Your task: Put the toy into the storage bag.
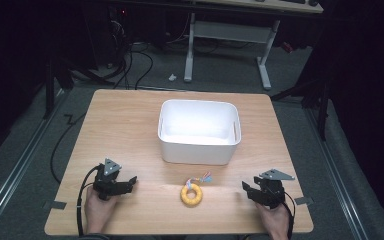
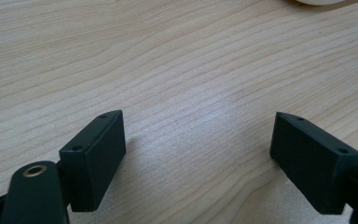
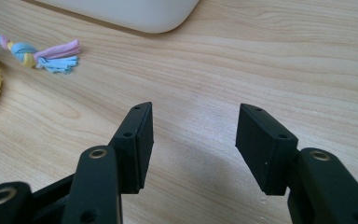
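- One yellow knobbly rubber ring toy [image 1: 192, 194] with a braided pastel rope tail lies on the light wooden bench [image 1: 120, 125], at 6 o'clock from the single white rectangular plastic tub [image 1: 199, 131], near it but not touching.
- The tub stands empty at the bench's middle, apparently waiting to take the toy.
- Two hand-held black grippers rest low at the near edge: the left gripper [image 1: 129, 183] at the toy's 9 o'clock, the right gripper [image 1: 246, 188] at its 3 o'clock, flanking it as if poised for a pick.
- Both pairs of jaws stand apart with only bare wood between them, the left wider.
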A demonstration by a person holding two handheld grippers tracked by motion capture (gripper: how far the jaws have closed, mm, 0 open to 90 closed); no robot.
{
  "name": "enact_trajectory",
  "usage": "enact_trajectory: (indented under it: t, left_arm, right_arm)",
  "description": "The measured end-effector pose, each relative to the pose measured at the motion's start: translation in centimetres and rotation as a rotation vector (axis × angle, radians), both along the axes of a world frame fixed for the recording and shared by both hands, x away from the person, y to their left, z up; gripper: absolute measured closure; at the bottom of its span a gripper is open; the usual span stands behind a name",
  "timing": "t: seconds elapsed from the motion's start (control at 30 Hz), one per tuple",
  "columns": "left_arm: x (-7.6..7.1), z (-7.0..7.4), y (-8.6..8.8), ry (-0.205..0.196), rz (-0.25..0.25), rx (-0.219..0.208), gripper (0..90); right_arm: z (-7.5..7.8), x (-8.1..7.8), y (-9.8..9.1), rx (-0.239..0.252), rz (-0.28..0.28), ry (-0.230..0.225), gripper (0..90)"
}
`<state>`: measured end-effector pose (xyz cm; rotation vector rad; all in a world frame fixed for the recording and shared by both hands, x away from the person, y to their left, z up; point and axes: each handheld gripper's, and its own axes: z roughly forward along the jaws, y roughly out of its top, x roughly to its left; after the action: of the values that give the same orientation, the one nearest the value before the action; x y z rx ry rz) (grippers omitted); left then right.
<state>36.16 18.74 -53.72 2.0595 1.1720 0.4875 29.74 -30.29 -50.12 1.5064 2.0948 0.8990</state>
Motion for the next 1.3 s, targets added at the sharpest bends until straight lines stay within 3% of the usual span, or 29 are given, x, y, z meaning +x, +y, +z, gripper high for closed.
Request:
enact_trajectory:
  t: [1.07,1.3]
  left_arm:
    - [0.0,0.0,0.0,0.0,0.0,0.0,18.6]
    - [0.0,0.0,0.0,-0.001,0.001,0.0,18.6]
  right_arm:
    - [3.1,0.6,4.5,-0.043,0.194,-0.027,50.1]
    - [3.3,0.9,5.7,-0.054,0.243,-0.011,51.4]
